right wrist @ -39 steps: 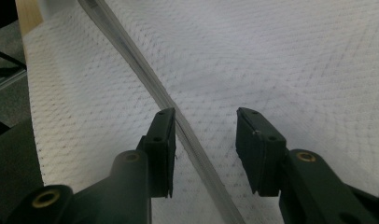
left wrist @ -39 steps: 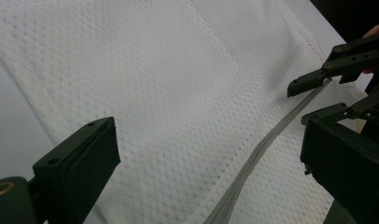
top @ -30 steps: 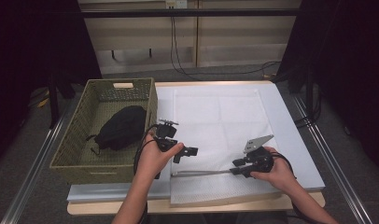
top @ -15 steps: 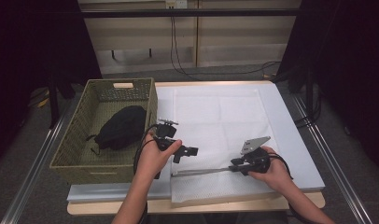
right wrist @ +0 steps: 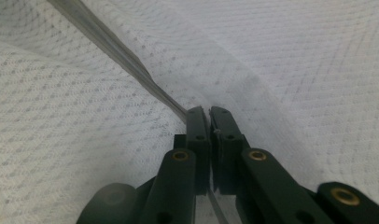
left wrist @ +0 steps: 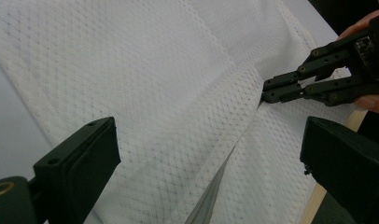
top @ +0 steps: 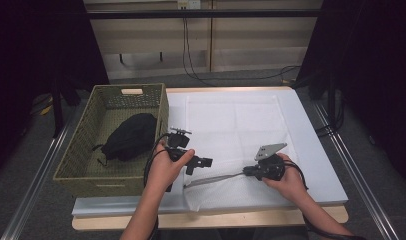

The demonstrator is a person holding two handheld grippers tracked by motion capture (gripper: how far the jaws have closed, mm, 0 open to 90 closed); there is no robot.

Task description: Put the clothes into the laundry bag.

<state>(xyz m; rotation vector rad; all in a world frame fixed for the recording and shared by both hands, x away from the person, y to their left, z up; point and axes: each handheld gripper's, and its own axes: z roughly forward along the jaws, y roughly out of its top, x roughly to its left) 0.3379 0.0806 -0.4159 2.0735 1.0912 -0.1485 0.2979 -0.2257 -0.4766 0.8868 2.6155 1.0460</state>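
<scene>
Here we see a white mesh cloth (top: 231, 135) lying flat on the table (top: 316, 150). The right gripper (right wrist: 207, 114) has its jaws pinched tight on a raised fold of the cloth near the front edge. The left gripper (top: 203, 162) hangs just above the cloth with its jaws wide apart. A black bag (top: 128, 137) sits in the green basket (top: 81, 155) beside the cloth.

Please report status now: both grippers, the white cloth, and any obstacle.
Right gripper shut on white mesh cloth, pinching up a ridge. Left gripper open, above the cloth. Basket with black bag at left, clear of work.
</scene>
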